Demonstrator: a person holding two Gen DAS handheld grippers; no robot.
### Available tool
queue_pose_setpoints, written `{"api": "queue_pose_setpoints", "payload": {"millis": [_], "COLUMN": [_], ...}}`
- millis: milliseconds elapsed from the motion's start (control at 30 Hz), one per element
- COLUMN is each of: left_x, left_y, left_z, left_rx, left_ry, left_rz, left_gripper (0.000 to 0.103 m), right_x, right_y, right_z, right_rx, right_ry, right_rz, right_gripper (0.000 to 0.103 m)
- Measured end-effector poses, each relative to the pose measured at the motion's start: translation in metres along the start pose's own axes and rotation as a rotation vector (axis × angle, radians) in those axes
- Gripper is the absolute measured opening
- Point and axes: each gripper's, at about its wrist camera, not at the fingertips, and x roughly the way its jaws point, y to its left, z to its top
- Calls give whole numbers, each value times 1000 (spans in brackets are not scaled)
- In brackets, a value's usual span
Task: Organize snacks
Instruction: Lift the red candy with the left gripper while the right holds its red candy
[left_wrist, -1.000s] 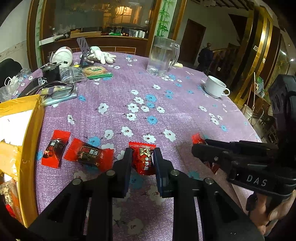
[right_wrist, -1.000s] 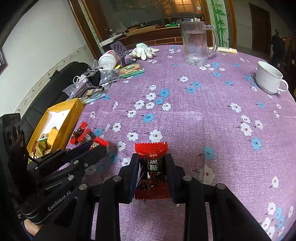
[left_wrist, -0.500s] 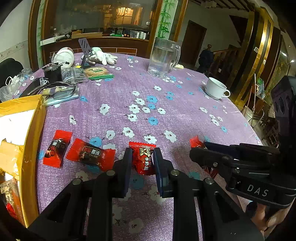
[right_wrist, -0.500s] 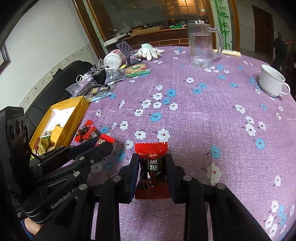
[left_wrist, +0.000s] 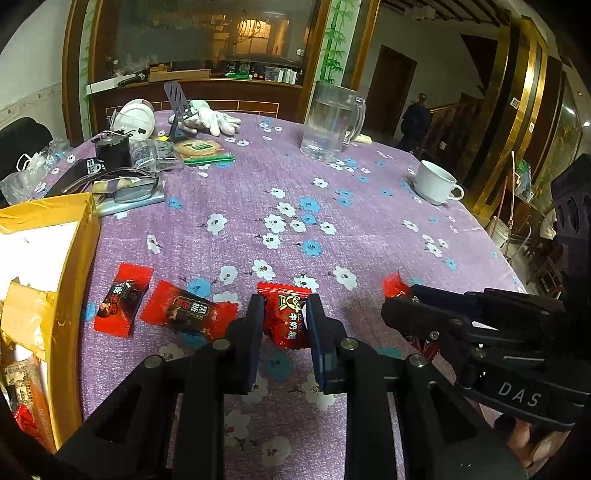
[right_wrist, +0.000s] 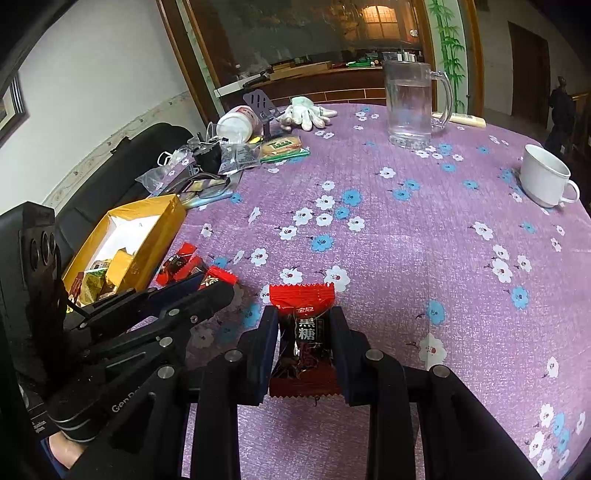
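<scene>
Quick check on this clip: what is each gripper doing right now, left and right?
Left gripper: closed on a red milk candy packet.
Right gripper: closed on a red-and-black brown-sugar candy packet.

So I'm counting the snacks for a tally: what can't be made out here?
- Yellow box, left wrist view: contents cut off by the frame edge.
- Candy in right gripper, left wrist view: mostly hidden.
- Loose candies, right wrist view: left gripper overlaps them.
</scene>
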Motion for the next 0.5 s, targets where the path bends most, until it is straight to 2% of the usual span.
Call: {"api": "queue_pose_setpoints", "payload": {"millis": [500], "left_x": [-1], "left_y": [2], "left_z": [1], "left_rx": [-7], "left_ry": [-5], "left_rz": [32], "left_gripper": [20], "right_x": [-2], "right_y": [1], "right_z": [1], "right_rx": [-1], "right_ry": [-11], "right_rz": [1], "right_gripper": [29]}}
